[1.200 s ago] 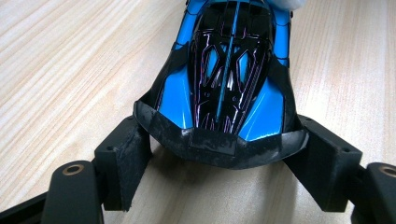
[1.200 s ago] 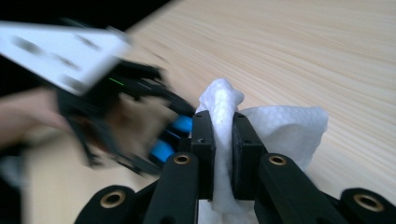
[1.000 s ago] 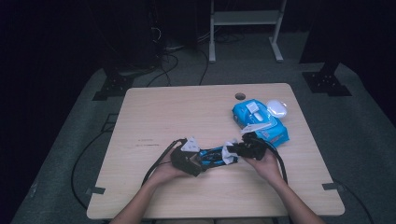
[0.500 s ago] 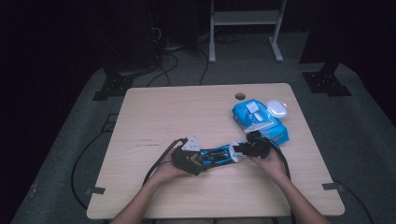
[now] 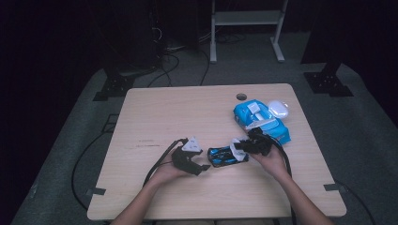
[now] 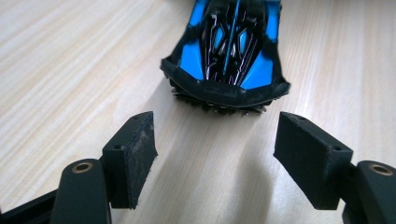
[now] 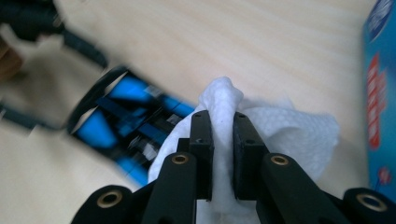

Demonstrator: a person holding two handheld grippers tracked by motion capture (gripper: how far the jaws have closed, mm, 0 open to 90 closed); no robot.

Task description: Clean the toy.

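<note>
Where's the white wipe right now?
In the right gripper view the white wipe is pinched between the right gripper fingers, resting against the blue toy car, left of the wipes pack.

A blue wipes pack (image 5: 261,120) lies on the right half of the pale wooden table (image 5: 178,117), its white flap lid up. A white oval case (image 5: 278,108) sits touching the pack's far right edge. A round cable hole (image 5: 241,97) pierces the tabletop's far side. Beyond the table stands a white metal stand (image 5: 246,21), with black cables (image 5: 169,58) trailing over the grey floor.
</note>
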